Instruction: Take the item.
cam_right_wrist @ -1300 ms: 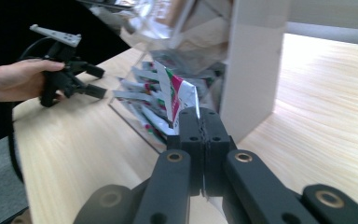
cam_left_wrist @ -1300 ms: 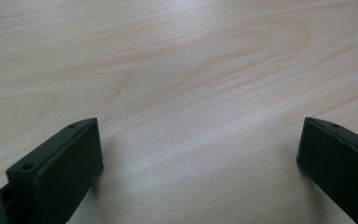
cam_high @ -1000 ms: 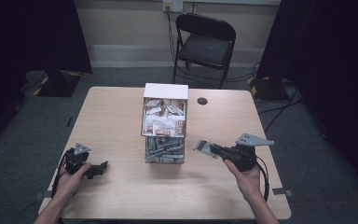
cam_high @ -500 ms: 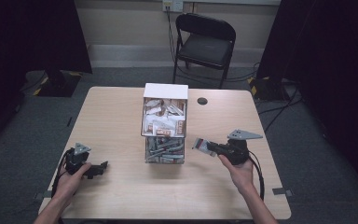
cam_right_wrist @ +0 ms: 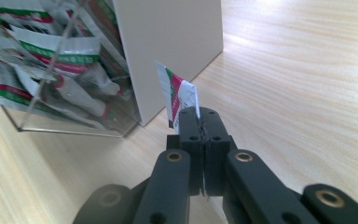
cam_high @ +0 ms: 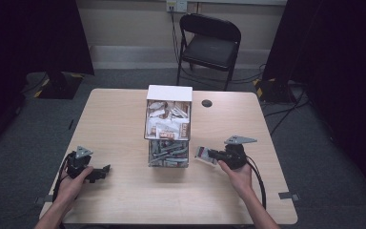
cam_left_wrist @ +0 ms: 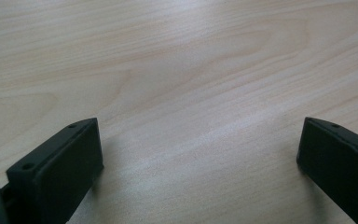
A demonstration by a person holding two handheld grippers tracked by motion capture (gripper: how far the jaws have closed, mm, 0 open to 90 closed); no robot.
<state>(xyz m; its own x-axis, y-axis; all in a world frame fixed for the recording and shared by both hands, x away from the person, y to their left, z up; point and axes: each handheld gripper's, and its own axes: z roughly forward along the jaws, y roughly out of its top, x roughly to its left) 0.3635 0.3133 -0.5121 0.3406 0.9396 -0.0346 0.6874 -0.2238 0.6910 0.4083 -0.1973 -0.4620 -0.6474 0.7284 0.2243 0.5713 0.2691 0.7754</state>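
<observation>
A clear two-tier box (cam_high: 168, 129) full of sachets stands in the middle of the wooden table (cam_high: 124, 114); its clear front and white side wall (cam_right_wrist: 168, 42) show close up in the right gripper view. My right gripper (cam_high: 213, 155) is just right of the box's lower tier, shut on a white, green and red sachet (cam_right_wrist: 177, 95) that sticks up past the jaws (cam_high: 204, 153). My left gripper (cam_high: 100, 171) rests low at the table's front left, open, with bare wood between its fingers (cam_left_wrist: 60, 163).
A black folding chair (cam_high: 209, 43) stands beyond the far edge. A small black round disc (cam_high: 207, 103) lies on the table behind the box. Cables trail from both grippers toward the front edge.
The right gripper with the sachet has shifted a little left and forward toward the box. The left gripper has stayed put.
</observation>
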